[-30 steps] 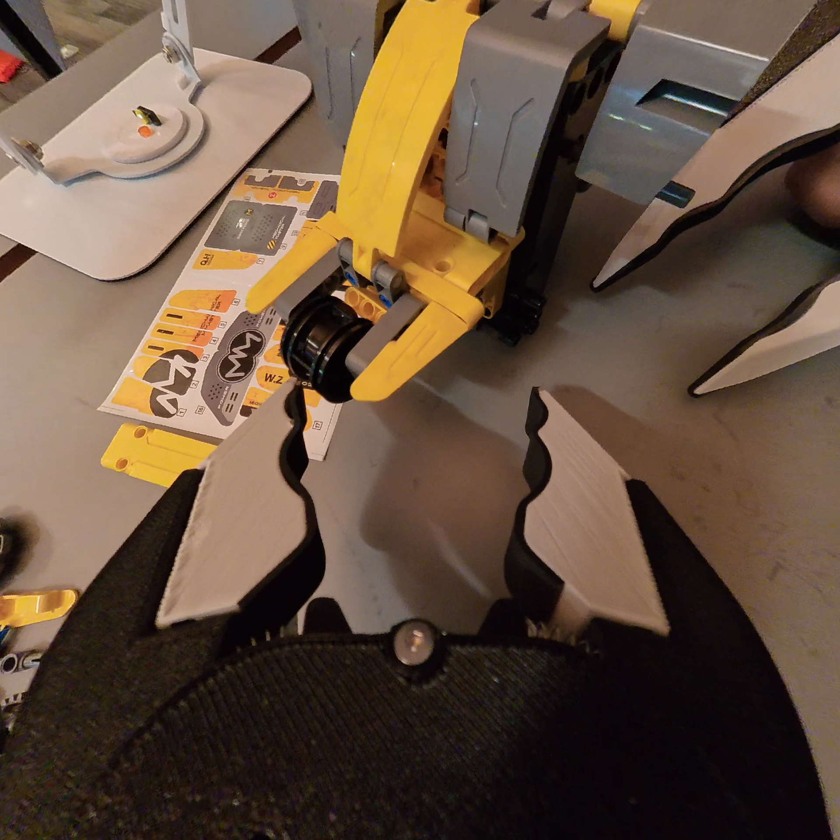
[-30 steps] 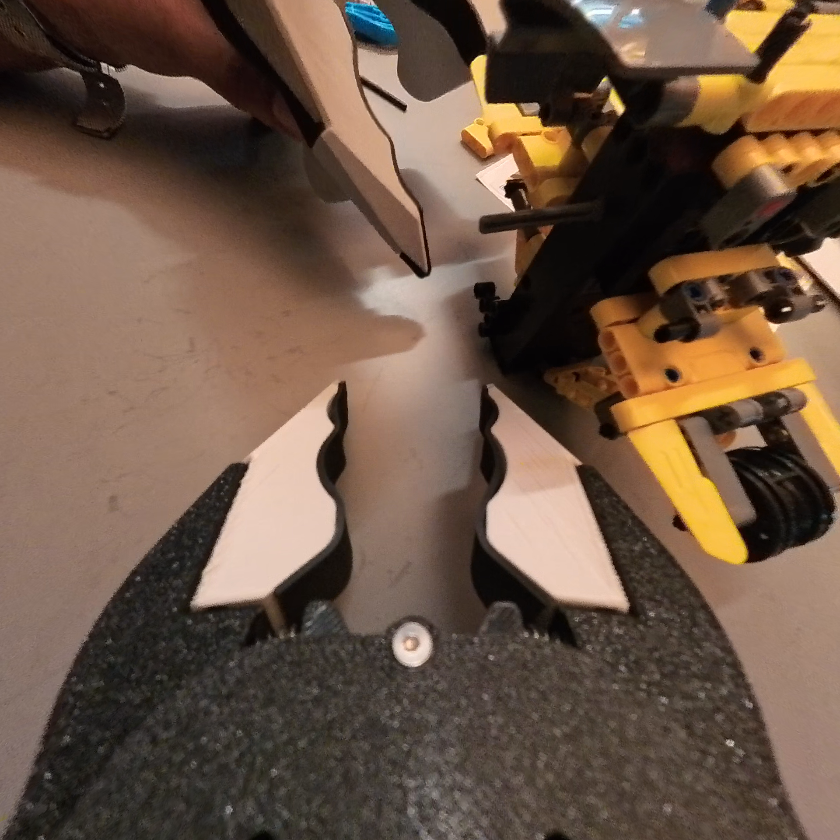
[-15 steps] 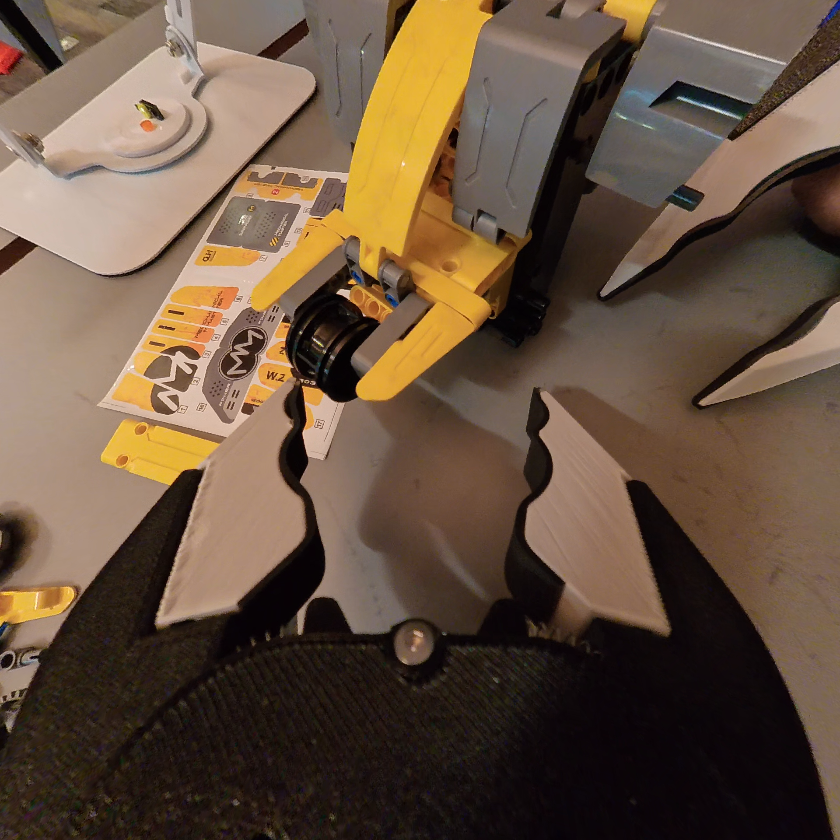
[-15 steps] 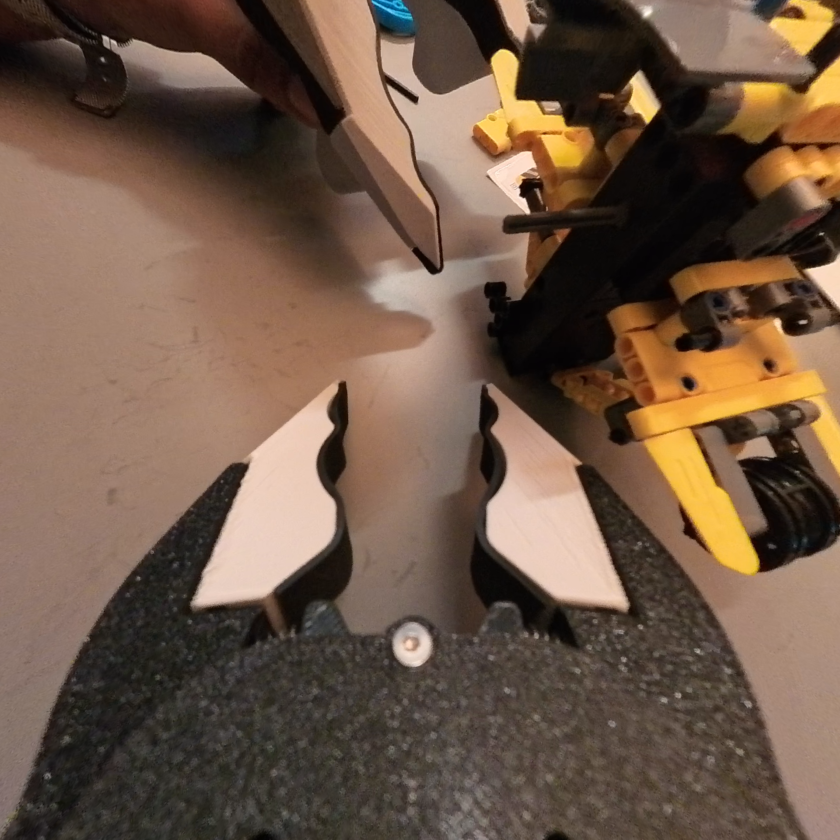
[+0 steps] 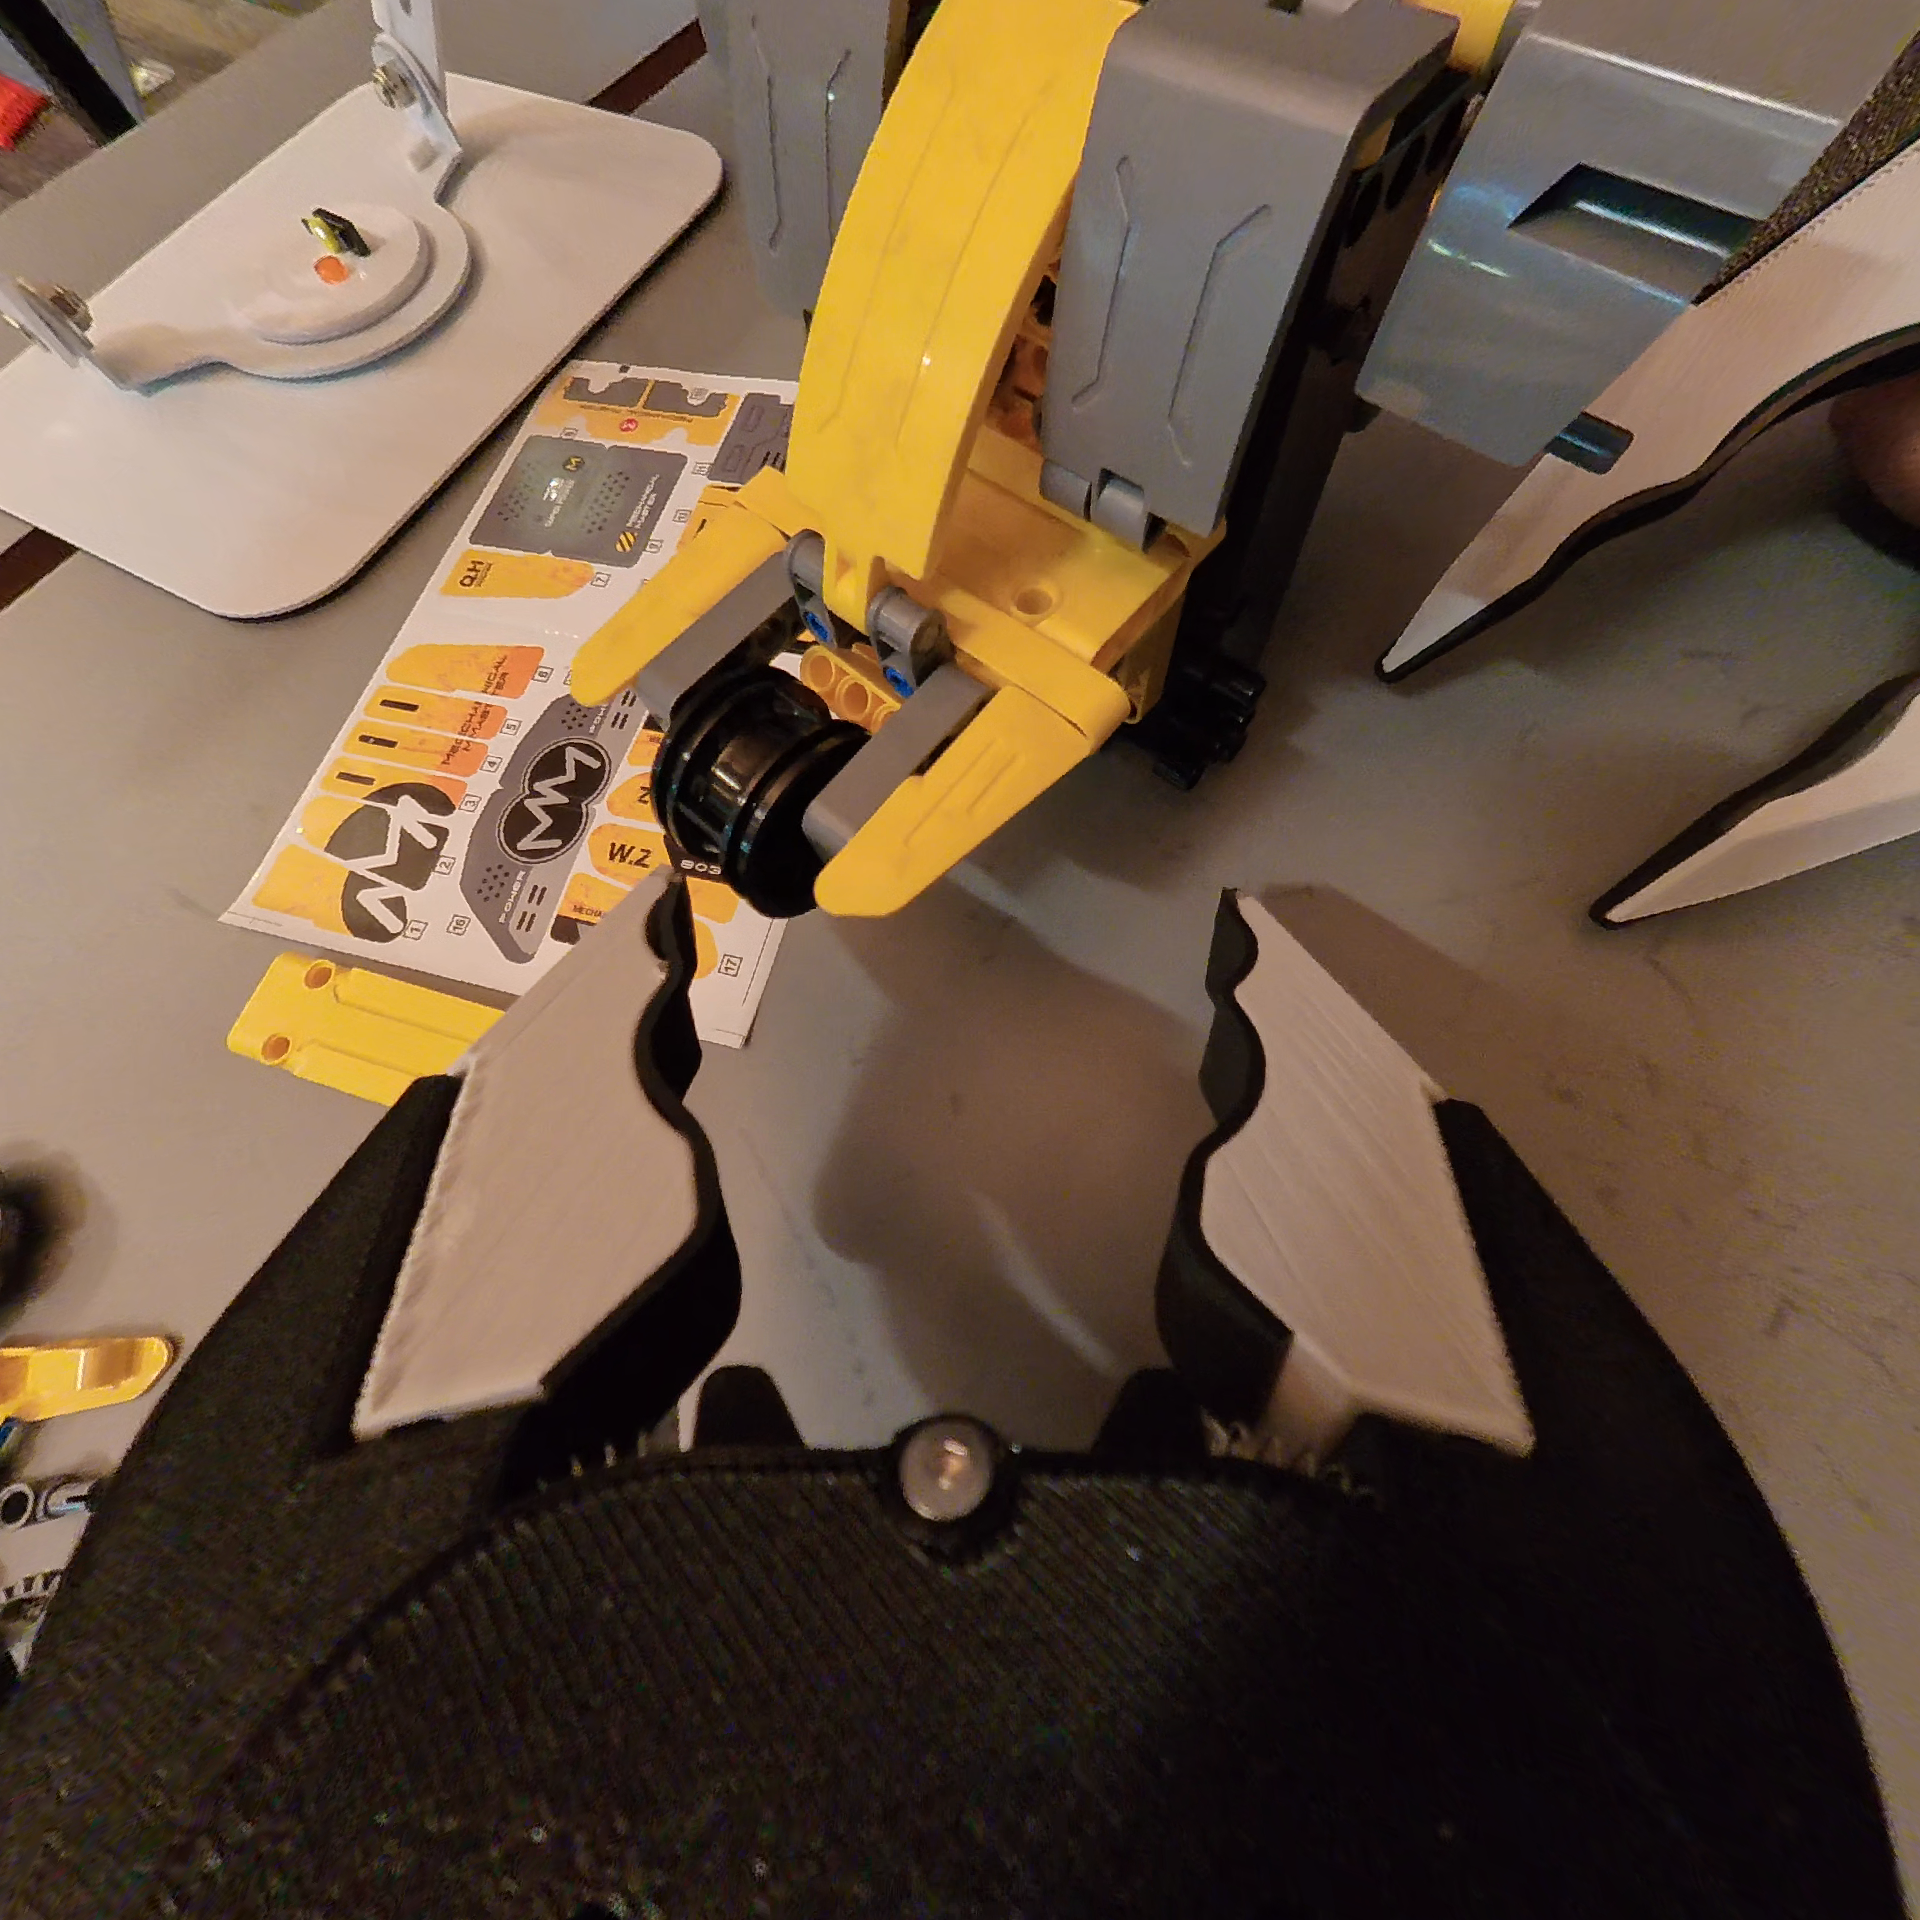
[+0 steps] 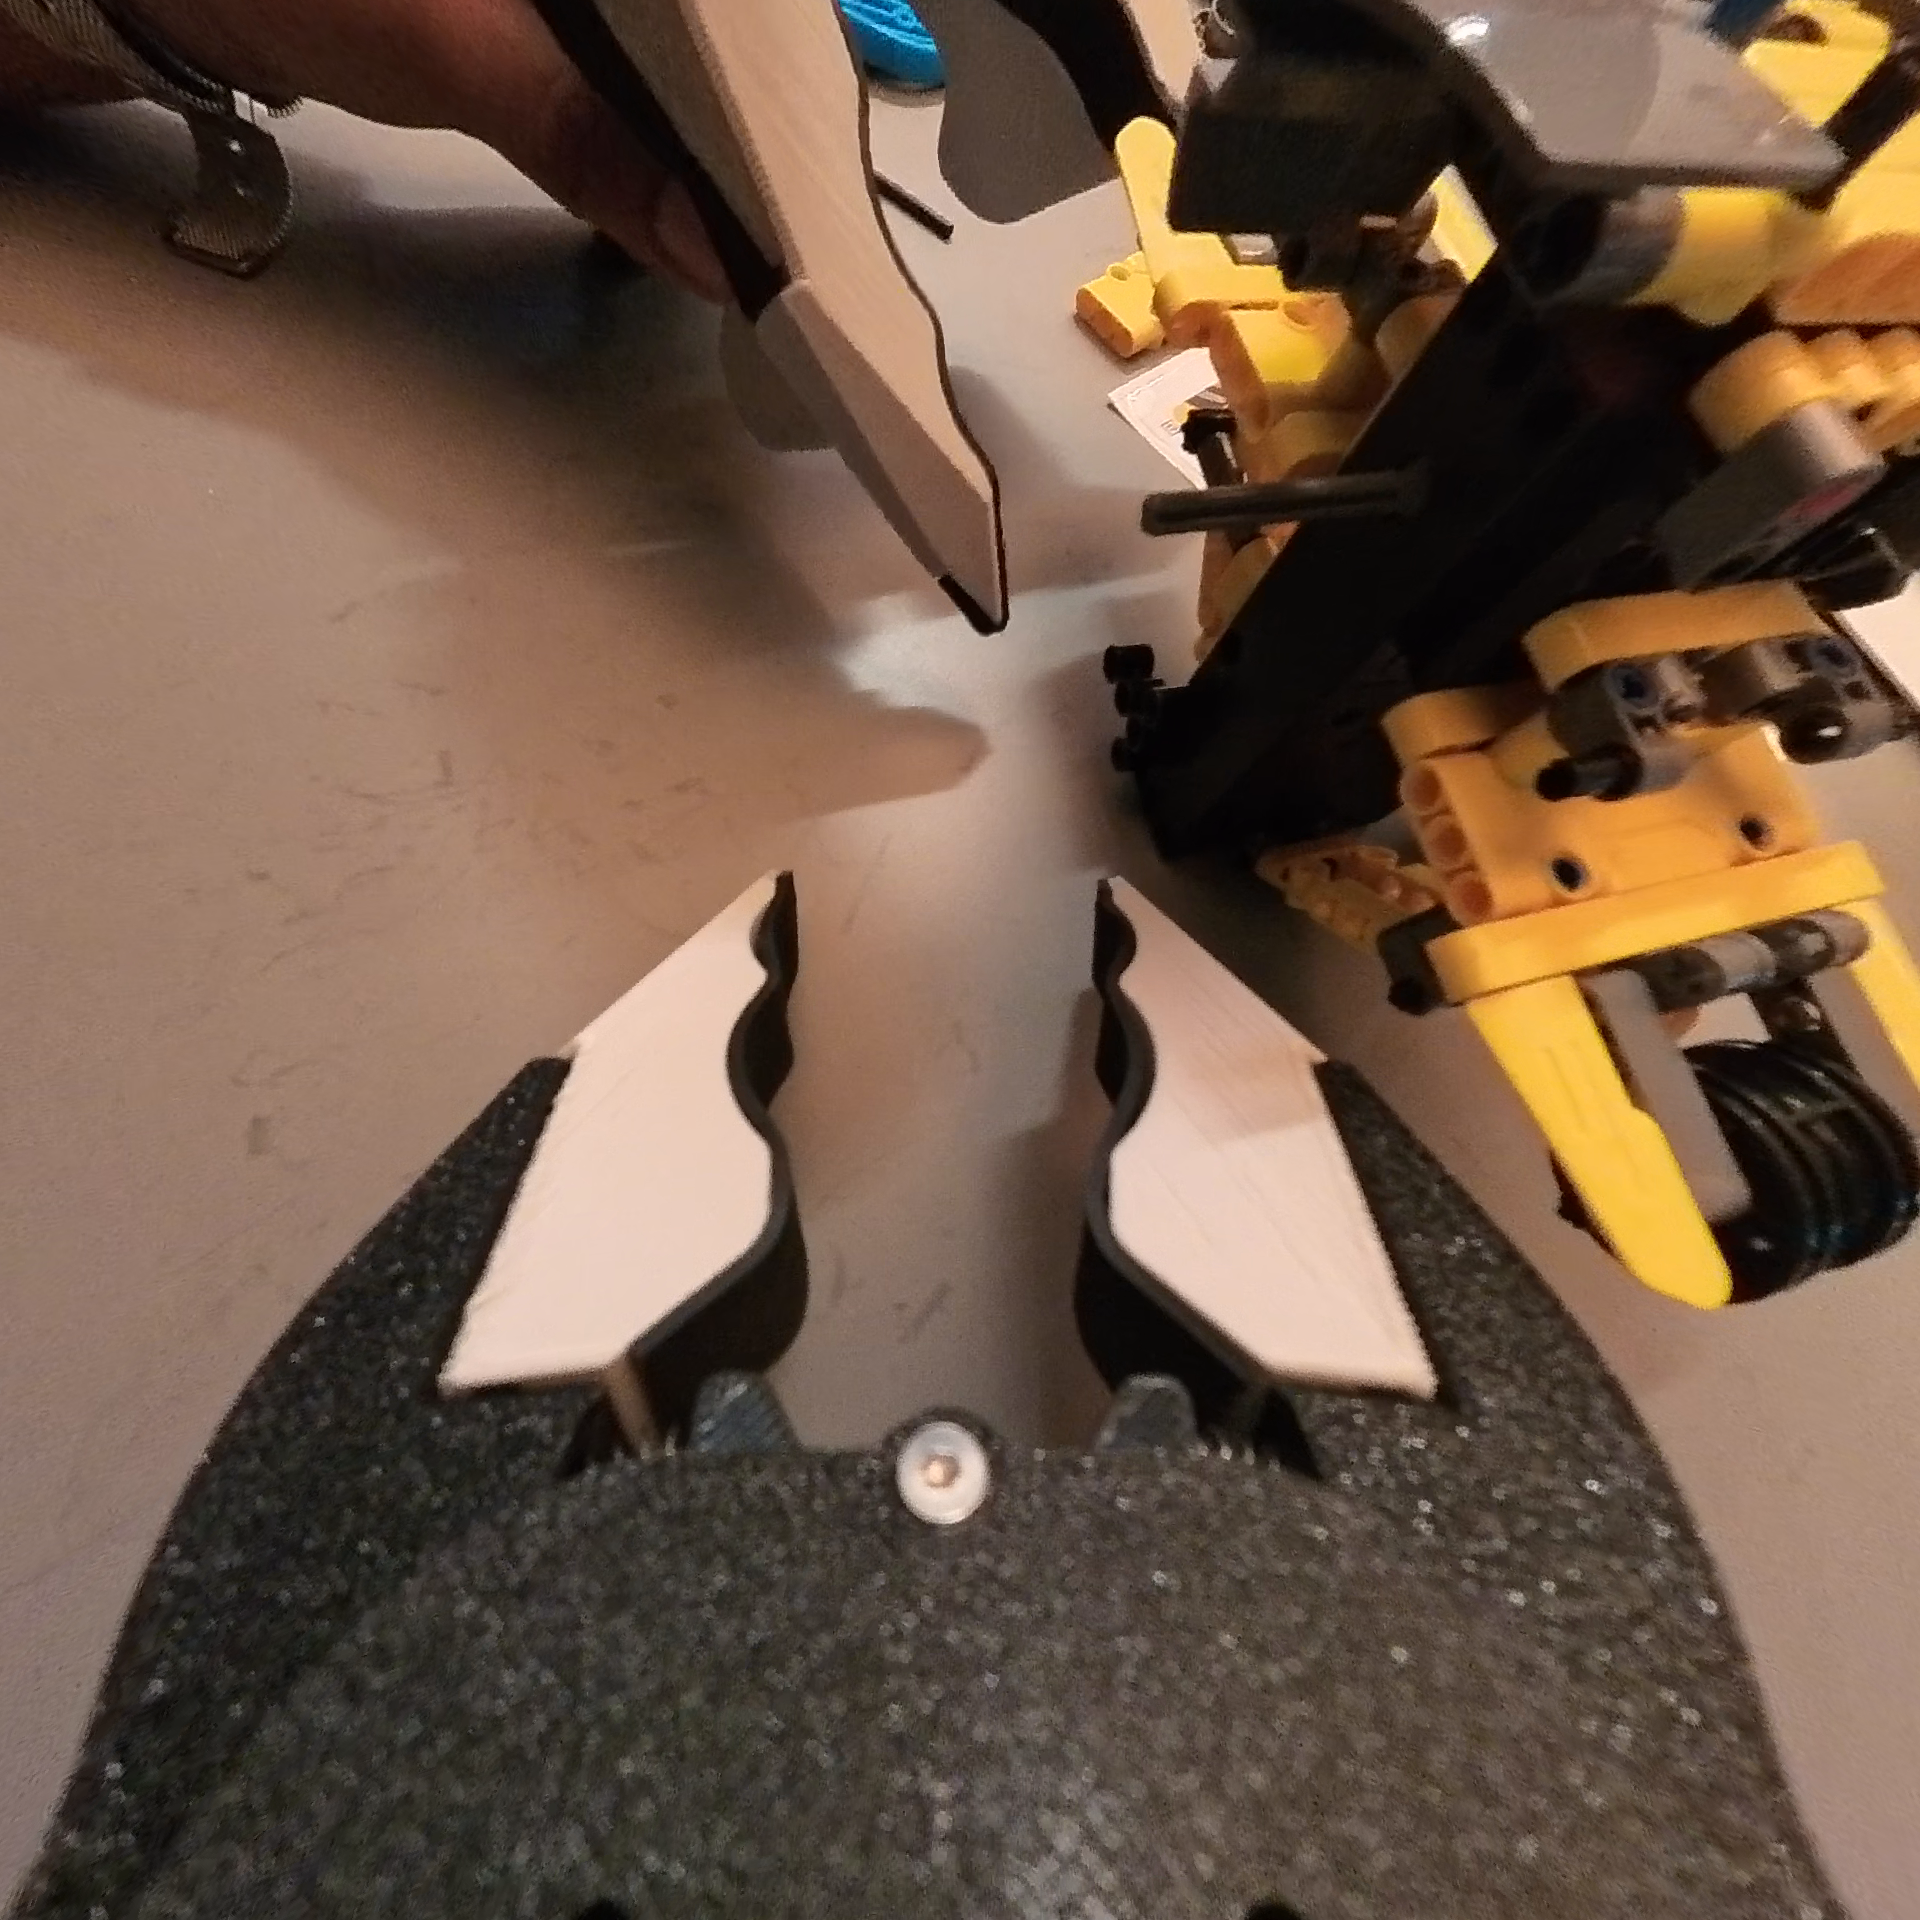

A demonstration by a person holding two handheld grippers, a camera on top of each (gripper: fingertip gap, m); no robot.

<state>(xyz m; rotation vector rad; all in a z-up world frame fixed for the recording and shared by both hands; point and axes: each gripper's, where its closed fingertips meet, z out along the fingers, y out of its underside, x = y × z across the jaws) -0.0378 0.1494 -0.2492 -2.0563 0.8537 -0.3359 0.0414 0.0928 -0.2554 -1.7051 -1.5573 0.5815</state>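
Both-handed, left gripper [image 5: 951, 904] and right gripper [image 6: 945, 894] hover, jaws spread empty, beside the yellow brick model [image 5: 997, 436].

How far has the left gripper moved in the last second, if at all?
No, hardly: the left gripper still has one fingertip over the same corner of the sticker sheet.

Hobby workbench — brick model [image 5: 1018, 436], sticker sheet [image 5: 499, 748]

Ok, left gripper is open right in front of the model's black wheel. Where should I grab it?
Probably across the black wheel, one finger on each flat end face, coming straight ahead with the left gripper. It sticks out past the yellow prongs flanking it, so only its front is free; the grey table ahead shows nothing in the way.
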